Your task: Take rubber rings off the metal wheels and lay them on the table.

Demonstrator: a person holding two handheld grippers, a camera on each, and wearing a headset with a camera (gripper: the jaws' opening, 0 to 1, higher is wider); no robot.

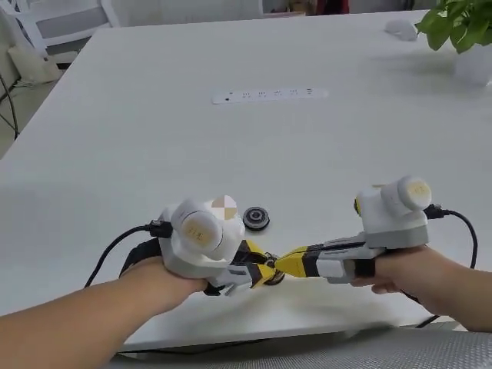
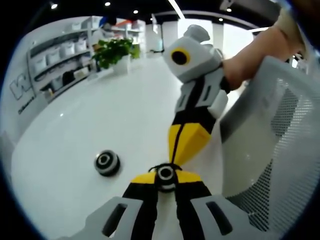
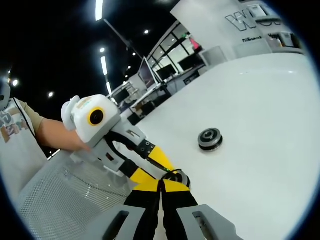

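Near the table's front edge my two grippers meet tip to tip. My left gripper is shut on a small metal wheel held just above the table. My right gripper comes in from the right, its yellow jaws shut on the thin black rubber ring at that wheel's rim. A second metal wheel, with its dark ring on it, lies flat on the white table just beyond the grippers.
A white power strip lies across the table's middle. A potted plant and a small white object sit at the far right corner. A grey mesh chair is close behind the front edge. Cables trail from both grippers.
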